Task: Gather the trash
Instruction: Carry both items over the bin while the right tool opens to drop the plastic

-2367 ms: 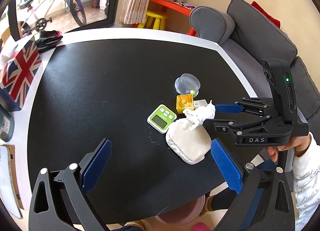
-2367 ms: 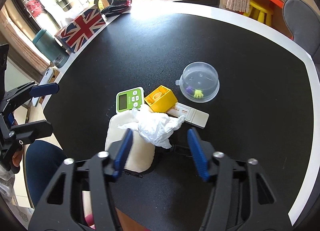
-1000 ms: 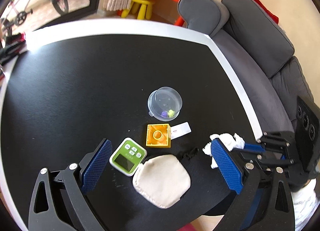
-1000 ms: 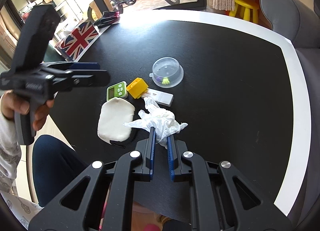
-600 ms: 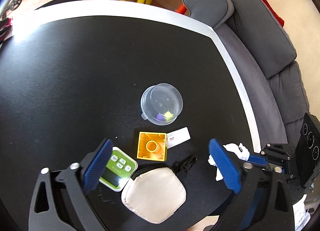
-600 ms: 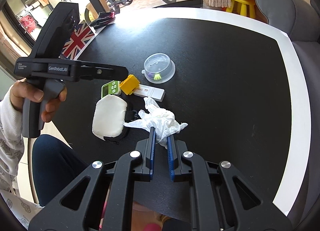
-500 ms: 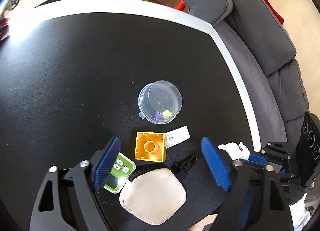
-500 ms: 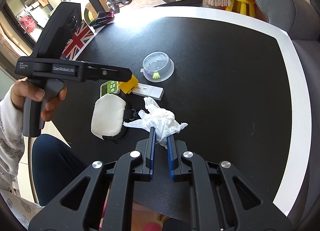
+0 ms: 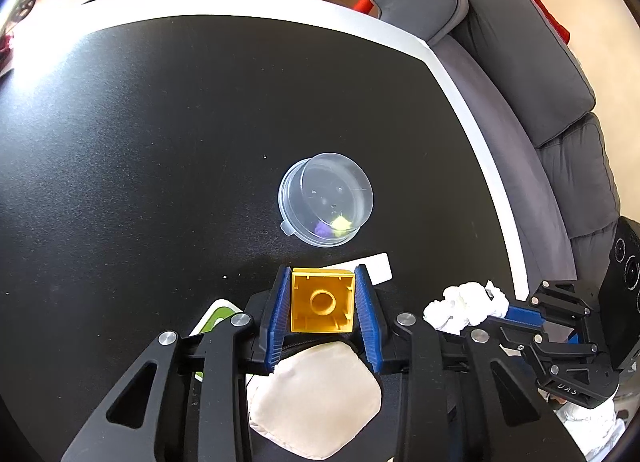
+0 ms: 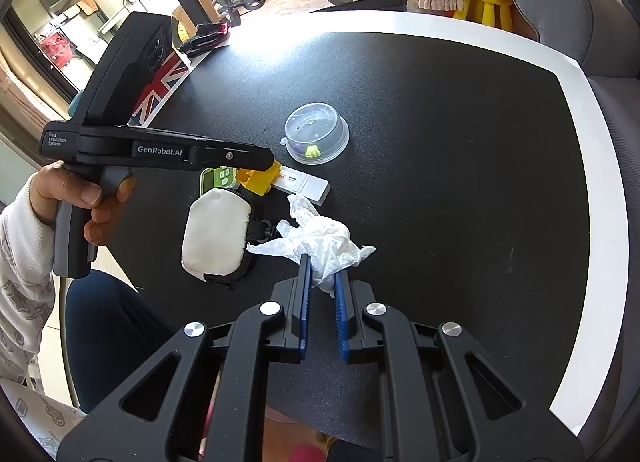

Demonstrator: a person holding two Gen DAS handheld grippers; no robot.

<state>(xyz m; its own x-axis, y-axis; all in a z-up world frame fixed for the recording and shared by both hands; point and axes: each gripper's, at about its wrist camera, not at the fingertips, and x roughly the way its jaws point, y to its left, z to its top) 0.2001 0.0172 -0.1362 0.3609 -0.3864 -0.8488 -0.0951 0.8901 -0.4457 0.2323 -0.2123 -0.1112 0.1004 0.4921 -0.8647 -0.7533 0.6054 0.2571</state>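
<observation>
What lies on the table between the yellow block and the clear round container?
In the left wrist view, one end of a white card; otherwise bare black table between yellow block and clear container.

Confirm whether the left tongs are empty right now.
No: the left tongs are shut on the yellow block, pads pressing both its sides.

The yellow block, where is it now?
In the left wrist view the yellow block sits low at centre, clamped in the left claw, between the clear lidded cup and the cream pouch.
</observation>
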